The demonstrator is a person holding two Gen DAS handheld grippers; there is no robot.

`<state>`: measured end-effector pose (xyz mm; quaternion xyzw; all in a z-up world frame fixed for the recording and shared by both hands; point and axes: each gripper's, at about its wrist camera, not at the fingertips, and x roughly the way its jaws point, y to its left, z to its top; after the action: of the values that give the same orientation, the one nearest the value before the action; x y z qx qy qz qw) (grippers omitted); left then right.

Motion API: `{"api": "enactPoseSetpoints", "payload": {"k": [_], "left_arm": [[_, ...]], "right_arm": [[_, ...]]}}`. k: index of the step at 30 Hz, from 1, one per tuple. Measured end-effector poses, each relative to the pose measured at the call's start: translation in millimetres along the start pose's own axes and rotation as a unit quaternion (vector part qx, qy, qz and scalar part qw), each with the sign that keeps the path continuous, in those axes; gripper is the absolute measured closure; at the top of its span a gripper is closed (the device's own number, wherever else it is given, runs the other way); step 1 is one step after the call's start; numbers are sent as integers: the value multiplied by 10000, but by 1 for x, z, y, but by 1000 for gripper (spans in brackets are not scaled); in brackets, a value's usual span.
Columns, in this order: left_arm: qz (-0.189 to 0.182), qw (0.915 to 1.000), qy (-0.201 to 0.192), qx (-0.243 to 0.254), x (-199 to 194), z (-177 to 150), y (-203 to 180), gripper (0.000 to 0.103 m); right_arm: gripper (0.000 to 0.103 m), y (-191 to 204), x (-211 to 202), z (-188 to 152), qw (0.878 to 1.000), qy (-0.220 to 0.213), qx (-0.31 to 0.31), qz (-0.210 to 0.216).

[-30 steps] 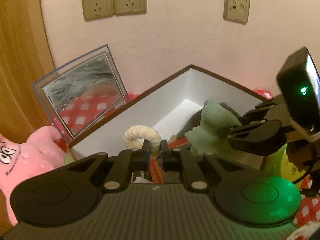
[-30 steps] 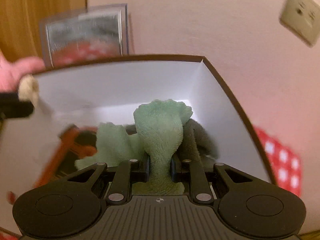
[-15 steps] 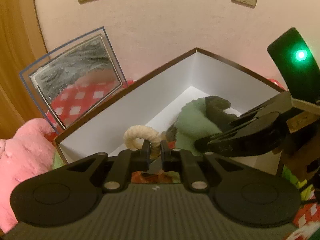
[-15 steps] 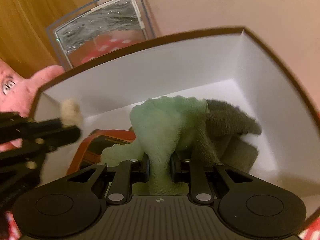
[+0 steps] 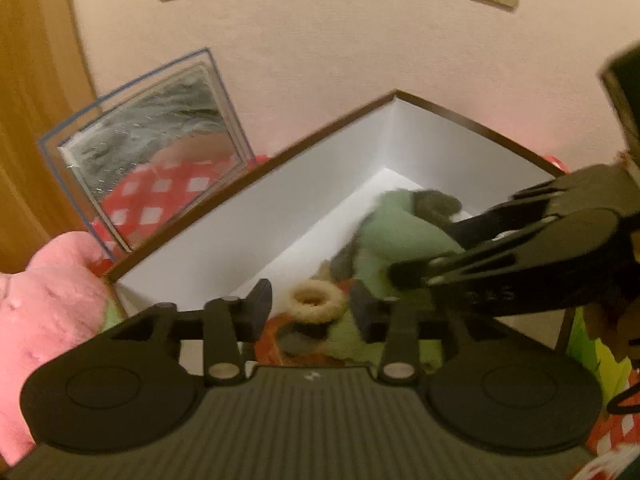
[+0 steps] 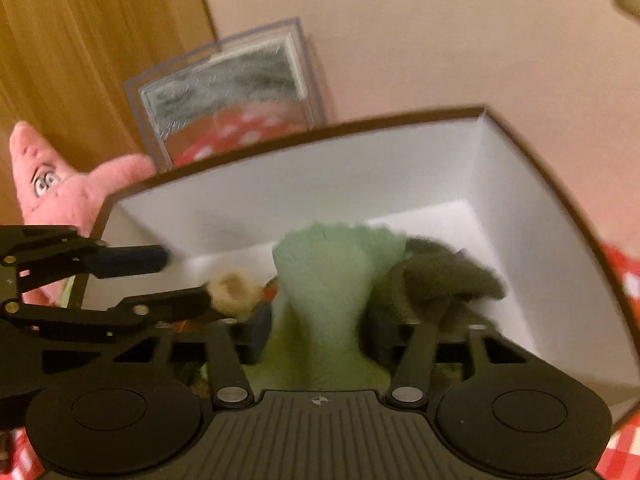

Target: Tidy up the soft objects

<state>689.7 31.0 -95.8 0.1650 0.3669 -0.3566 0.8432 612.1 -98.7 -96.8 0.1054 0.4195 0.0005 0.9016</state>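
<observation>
Over the white box (image 5: 256, 216), both the left gripper (image 5: 310, 308) and the right gripper (image 6: 316, 332) are opening, the rope ring (image 5: 316, 302) lying loose between one pair of jaws and the green cloth (image 6: 332, 272) slack between the other, so fuzzy fabric might snag a pad and lift back out.

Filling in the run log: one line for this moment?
left hand-held gripper: opening, rope ring released | right hand-held gripper: opening over green towel | box
</observation>
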Motion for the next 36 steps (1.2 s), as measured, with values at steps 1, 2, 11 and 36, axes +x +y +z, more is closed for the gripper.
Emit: {"api": "enactPoseSetpoints", "payload": {"k": [1, 2, 11, 36], "left_arm": [[25, 10000, -27, -36, -2, 0, 1, 54], [5, 10000, -23, -60, -4, 1, 3, 52], [17, 9994, -47, -337, -25, -7, 7, 39], [518, 9919, -1000, -585, -177, -54, -30, 16]], "right_arm": [[43, 0, -5, -2, 10000, -72, -52, -2], [41, 1, -5, -1, 9999, -117, -81, 20], [37, 2, -35, -19, 9987, -440, -209, -169], [36, 41, -189, -95, 9836, -1780, 136, -250]]}}
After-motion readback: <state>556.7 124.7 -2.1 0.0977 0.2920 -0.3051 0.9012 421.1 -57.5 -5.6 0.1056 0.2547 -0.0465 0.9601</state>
